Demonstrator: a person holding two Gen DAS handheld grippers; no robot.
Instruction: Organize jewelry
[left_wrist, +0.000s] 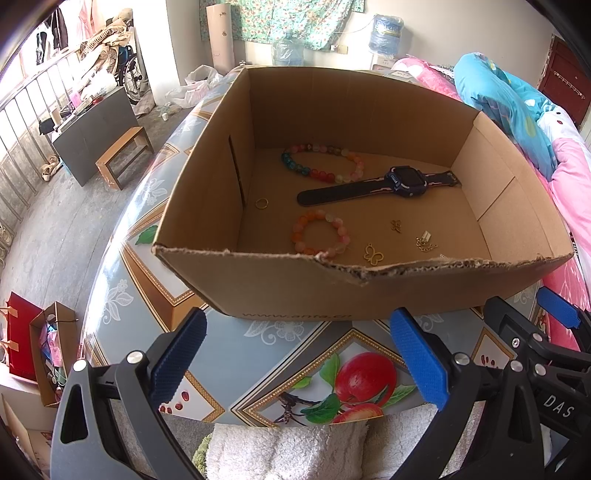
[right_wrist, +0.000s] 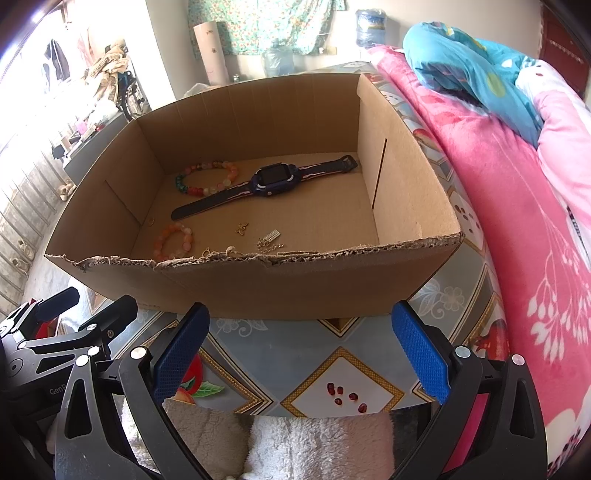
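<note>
An open cardboard box (left_wrist: 280, 284) (right_wrist: 295, 284) stands on a patterned table. Inside lie a dark blue watch (left_wrist: 402, 181) (right_wrist: 273, 181), a large multicoloured bead bracelet (left_wrist: 321, 173) (right_wrist: 207, 190), a small orange-pink bead bracelet (left_wrist: 301, 236) (right_wrist: 166, 240), a gold ring (left_wrist: 262, 203), a gold butterfly charm (left_wrist: 373, 254), a small gold charm (left_wrist: 396, 225) (right_wrist: 242, 228) and a gold chain piece (left_wrist: 424, 242) (right_wrist: 269, 240). My left gripper (left_wrist: 297, 354) is open and empty in front of the box. My right gripper (right_wrist: 299, 350) is open and empty beside it.
The table (left_wrist: 258, 362) has a fruit-print cloth. A white fluffy towel (left_wrist: 288, 450) lies at its near edge. A bed with pink and blue blankets (right_wrist: 517, 184) is on the right. A wooden stool (left_wrist: 123, 155) and bags (left_wrist: 44, 350) stand on the floor at left.
</note>
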